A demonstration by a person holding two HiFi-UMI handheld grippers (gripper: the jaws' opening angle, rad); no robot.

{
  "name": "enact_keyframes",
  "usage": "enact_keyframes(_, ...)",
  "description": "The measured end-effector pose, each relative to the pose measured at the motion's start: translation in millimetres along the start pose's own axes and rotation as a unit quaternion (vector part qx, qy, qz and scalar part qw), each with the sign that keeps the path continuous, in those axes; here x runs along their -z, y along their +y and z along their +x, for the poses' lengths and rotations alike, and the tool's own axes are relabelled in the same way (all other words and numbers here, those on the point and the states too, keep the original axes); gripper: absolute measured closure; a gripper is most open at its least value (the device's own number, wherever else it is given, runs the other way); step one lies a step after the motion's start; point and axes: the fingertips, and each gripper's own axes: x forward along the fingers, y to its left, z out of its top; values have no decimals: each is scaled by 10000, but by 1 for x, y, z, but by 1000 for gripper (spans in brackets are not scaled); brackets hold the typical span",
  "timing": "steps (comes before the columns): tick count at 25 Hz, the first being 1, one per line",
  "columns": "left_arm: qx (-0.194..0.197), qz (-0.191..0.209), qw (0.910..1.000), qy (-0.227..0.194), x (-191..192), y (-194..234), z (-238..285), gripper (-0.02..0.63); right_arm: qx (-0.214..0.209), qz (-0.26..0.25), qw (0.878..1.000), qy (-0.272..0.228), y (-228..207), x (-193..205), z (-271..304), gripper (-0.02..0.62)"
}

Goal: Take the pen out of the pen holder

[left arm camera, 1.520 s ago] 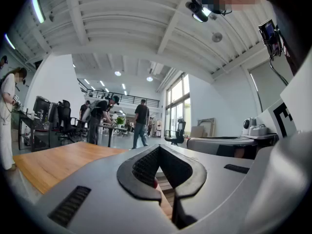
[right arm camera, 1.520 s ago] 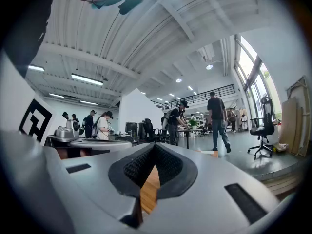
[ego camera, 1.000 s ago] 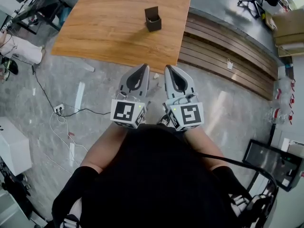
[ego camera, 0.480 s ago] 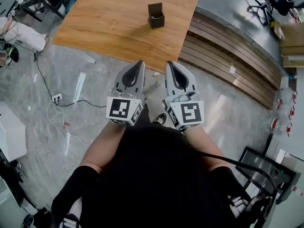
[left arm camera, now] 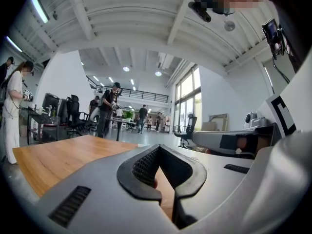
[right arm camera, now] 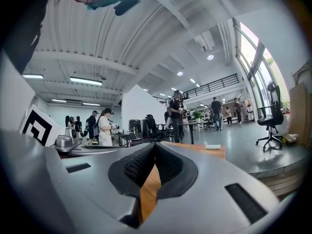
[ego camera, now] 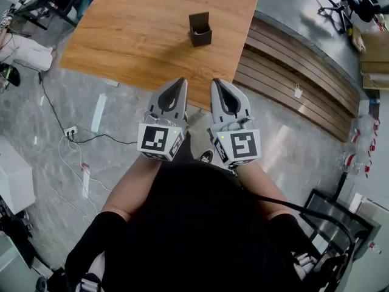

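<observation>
- The approach is the step in hand: nothing is grasped, and both tools hang close to the person's body.
- The left gripper (ego camera: 179, 81) has its grey jaws pressed together, with nothing between them.
- The right gripper (ego camera: 217, 83) sits just beside it, jaws likewise together and empty.
- The small dark square pen holder (ego camera: 200, 30) stands well ahead of both tips, on the light brown wooden table (ego camera: 140, 35), near its far right edge.
- The pen itself is too small to make out from here.
- Next move, by judgement: carry one gripper forward over the table's edge, part its jaws above the holder, then find the pen's top.
</observation>
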Motion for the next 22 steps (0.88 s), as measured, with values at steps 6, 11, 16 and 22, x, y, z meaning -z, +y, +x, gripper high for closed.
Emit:
enact_keyframes(6,218,-2,9997,81,0,44,64,606,108,-8,9999,85,-23,2,74,581)
enact_keyframes(11,408,-31,9991,136,-4,80,101,606,250,-33,9996,126,-34,0,128,581)
enact_keyframes(16,539,-89,9982,251,5,107,124,606,376,-100,9990,221,-43,9,162,581)
enact_keyframes(22,469,-124,9976,486,27,121,152,606,314,-73,9983,486,-64,34,189,581)
